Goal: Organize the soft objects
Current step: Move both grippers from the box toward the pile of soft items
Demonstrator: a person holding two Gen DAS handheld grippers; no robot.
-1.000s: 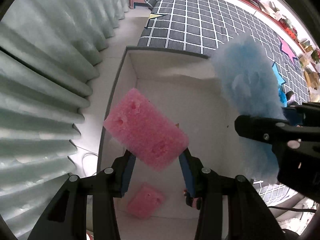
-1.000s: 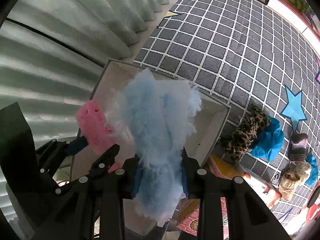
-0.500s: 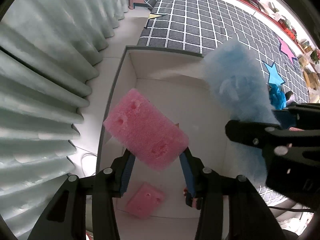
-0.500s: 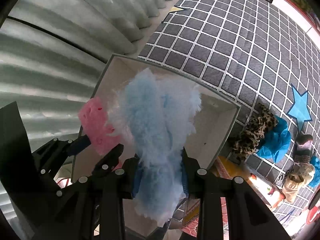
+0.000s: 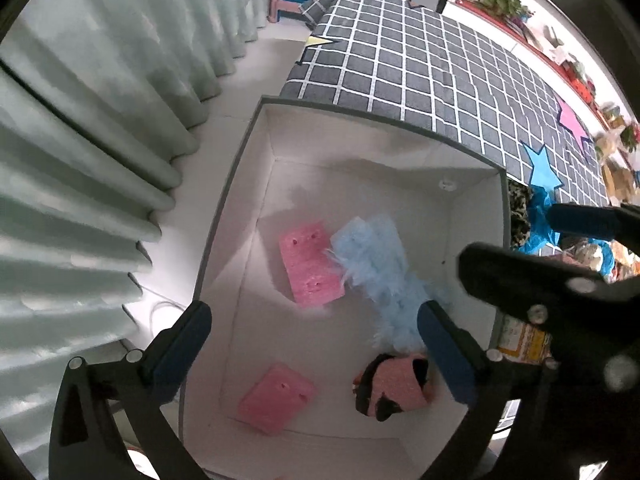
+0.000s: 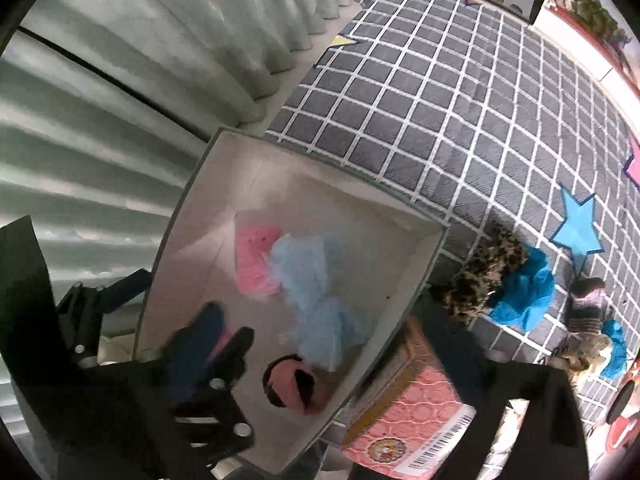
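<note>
Left wrist: pink sponge (image 5: 310, 267) lies beyond gripper (image 5: 320, 344).

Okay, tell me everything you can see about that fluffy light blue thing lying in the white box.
The fluffy light blue fabric piece looks like long-pile plush or faux fur, with wispy fringes at its edges. It lies loose and crumpled on the floor of the white open-top box, stretched from mid-box toward the near right side. One edge overlaps the pink foam sponge beside it; its near end reaches the pink-and-black soft item. No gripper holds it.
</note>
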